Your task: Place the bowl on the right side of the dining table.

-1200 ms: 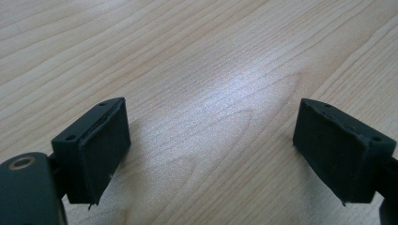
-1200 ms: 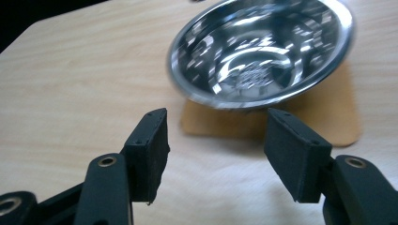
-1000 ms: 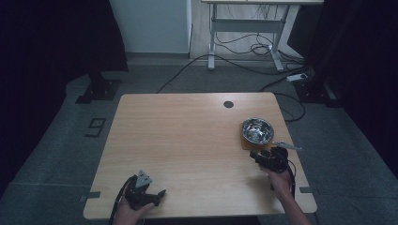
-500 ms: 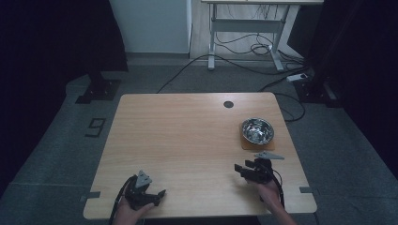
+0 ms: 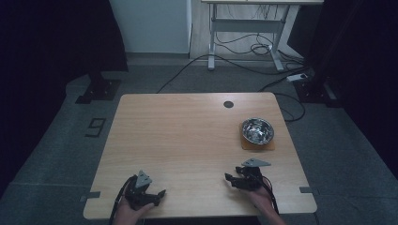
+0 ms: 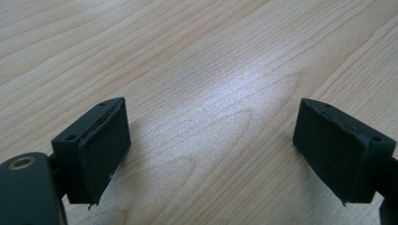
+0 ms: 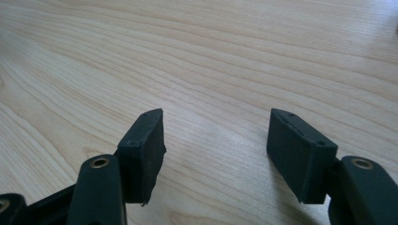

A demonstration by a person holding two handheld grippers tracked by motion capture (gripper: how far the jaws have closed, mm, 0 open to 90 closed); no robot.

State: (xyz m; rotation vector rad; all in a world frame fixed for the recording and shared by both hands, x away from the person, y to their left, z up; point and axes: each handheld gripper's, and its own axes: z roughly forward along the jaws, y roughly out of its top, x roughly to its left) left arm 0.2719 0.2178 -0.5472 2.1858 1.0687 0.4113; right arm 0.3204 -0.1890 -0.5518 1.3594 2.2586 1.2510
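The right gripper (image 5: 233, 180) sits low over the near edge of the wooden table (image 5: 187, 136), its jaws spread wide and just lately opening further, with nothing between them but bare wood grain, as the right gripper view (image 7: 216, 154) shows. Its grey three-cornered plate lies toward the steel bowl (image 5: 257, 130), which stands apart from it, farther up the table near the right edge, on a brown mat (image 5: 258, 144). Nothing lies between the gripper and the bowl. The left gripper (image 5: 159, 193) rests well away from the bowl, at the table's near left, jaws likewise wide apart and holding nothing; the left gripper view (image 6: 211, 140) shows plain tabletop between its pads. Beyond the bowl a small dark round hole (image 5: 228, 104) marks the far edge of the table. Past that, cables (image 5: 244, 47) trail across the floor under a white desk frame (image 5: 246, 33).
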